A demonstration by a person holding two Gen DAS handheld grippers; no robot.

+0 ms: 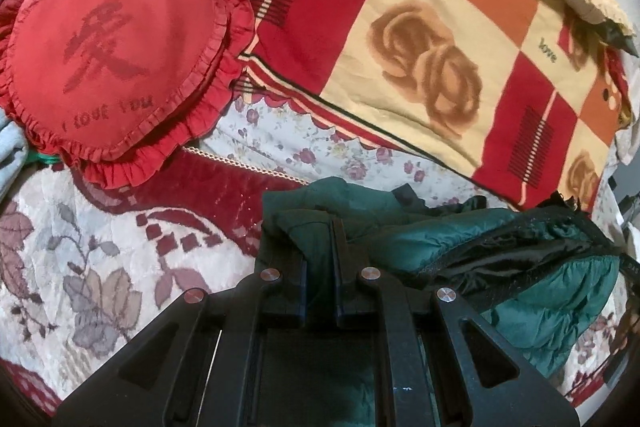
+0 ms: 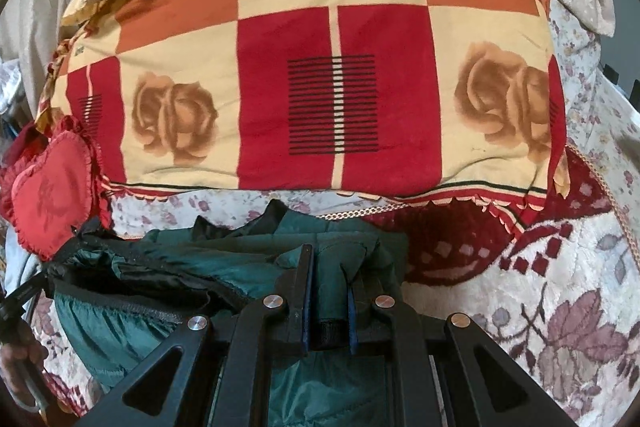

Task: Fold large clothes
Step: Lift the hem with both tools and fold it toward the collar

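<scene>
A dark green padded jacket (image 1: 460, 239) with black lining hangs stretched between both grippers above the bed. My left gripper (image 1: 320, 251) is shut on one end of it, green cloth bunched between the black fingers. In the right wrist view the same jacket (image 2: 224, 259) runs off to the left, and my right gripper (image 2: 328, 279) is shut on its other end, with a fold pinched between the blue pads. The jacket's lower part droops under both grippers and is partly hidden by them.
Below lies a cream and maroon floral bedspread (image 1: 100, 259). A big red, orange and cream checked quilt (image 2: 320, 87) with roses is piled behind. A red heart-shaped frilled cushion (image 1: 116, 67) sits at the left. A person's hand (image 2: 20, 367) shows at the lower left.
</scene>
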